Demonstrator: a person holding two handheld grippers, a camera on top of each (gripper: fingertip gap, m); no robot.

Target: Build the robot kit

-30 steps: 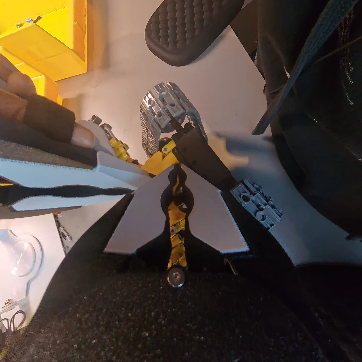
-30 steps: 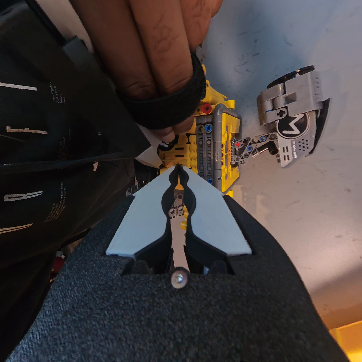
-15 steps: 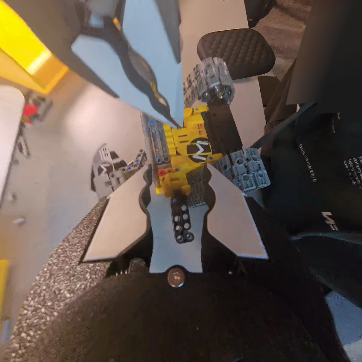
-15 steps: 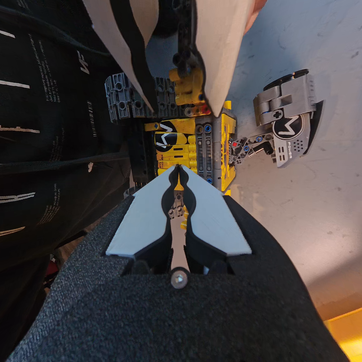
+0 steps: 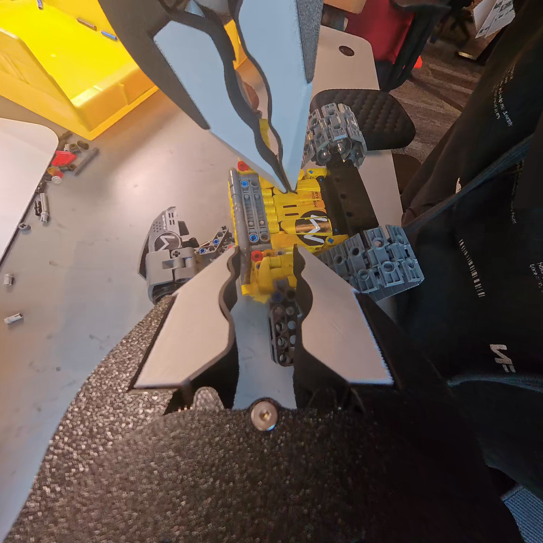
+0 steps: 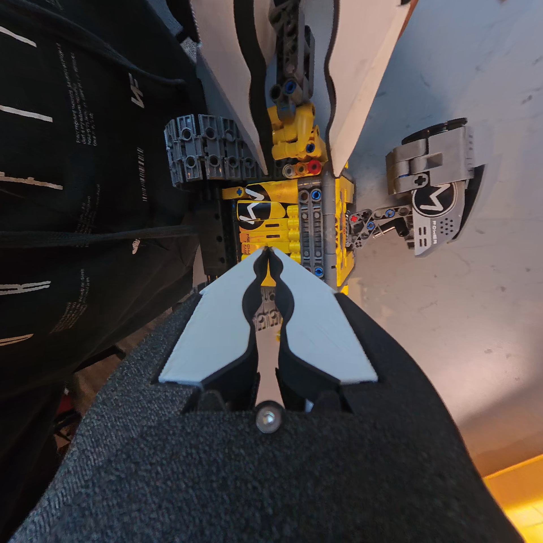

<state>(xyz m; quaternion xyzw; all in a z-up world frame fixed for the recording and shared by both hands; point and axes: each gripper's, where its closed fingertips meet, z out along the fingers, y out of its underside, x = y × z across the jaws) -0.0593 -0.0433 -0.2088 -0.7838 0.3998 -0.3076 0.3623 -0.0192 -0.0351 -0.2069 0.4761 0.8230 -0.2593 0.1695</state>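
A yellow brick-built tracked model lies on the grey table, with grey tracks on its side. It also shows in the right wrist view. My left gripper is open, its fingers on either side of the model's yellow arm joint and black holed beam. My right gripper is shut, its tips pinched on the edge of the yellow body panel. It reaches in from the top of the left wrist view. A grey shell part hangs off the model by a thin linkage.
A yellow bin stands at the back left. Small loose parts and pins lie along the left. A black chair armrest and a person's black clothing crowd the table's right edge. The grippers' ends are close to 5 cm from one another.
My left gripper let go of the yellow arm, opened and swung round to face the model from its end. The hand that covered the model has gone. My right gripper has stayed put.
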